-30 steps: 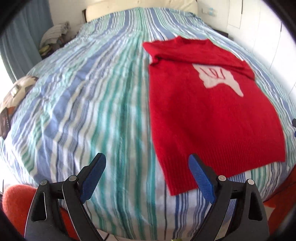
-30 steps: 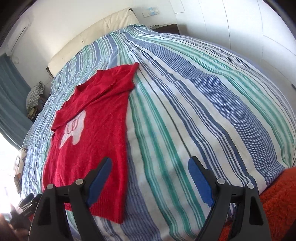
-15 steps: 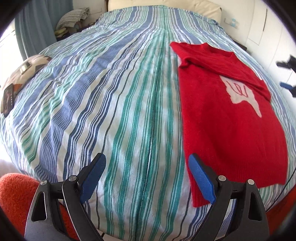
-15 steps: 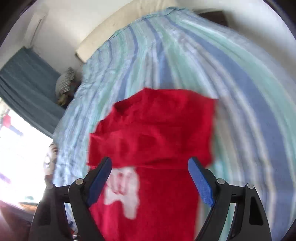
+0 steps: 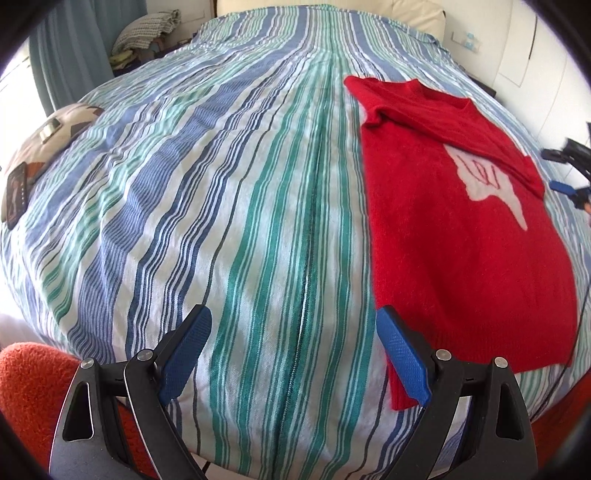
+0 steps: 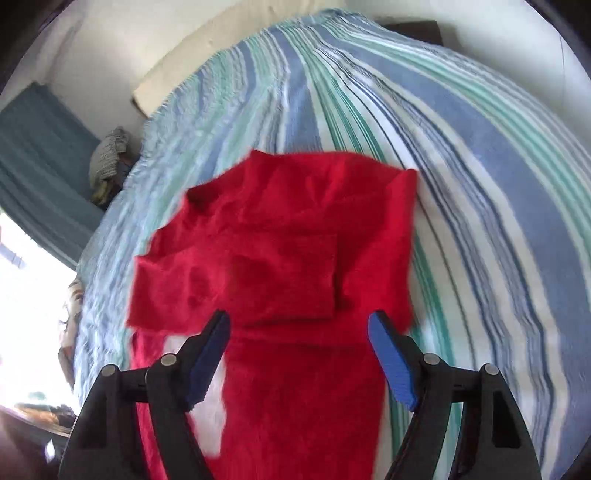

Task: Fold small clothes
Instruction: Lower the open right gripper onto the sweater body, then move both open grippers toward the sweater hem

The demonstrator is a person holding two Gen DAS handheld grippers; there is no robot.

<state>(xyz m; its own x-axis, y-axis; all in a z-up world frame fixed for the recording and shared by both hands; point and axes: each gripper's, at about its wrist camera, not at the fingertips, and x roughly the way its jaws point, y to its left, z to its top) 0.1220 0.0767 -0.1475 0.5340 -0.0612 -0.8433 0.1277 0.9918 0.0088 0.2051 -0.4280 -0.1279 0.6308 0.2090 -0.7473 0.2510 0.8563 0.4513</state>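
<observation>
A red knit sweater [image 5: 465,229] with a white hand print [image 5: 491,184] lies flat on the striped bed [image 5: 221,221], its sleeves folded across the chest. My left gripper [image 5: 295,350] is open and empty, at the bed's near edge, with its right finger beside the sweater's bottom left corner. My right gripper [image 6: 299,354] is open and empty, above the sweater [image 6: 288,258] near the folded sleeves and collar end. It also shows small at the right edge of the left wrist view [image 5: 569,177].
A patterned cushion [image 5: 48,136] and a dark phone [image 5: 16,192] lie at the bed's left side. Folded laundry [image 5: 144,27] sits by the blue curtain [image 5: 62,62]. An orange rug [image 5: 33,384] lies below the bed. A cream headboard [image 6: 207,59] and white walls stand behind.
My right gripper has moved from the bed's foot up over the sweater toward its collar end. My left gripper has shifted left, so the sweater now sits further right in its view.
</observation>
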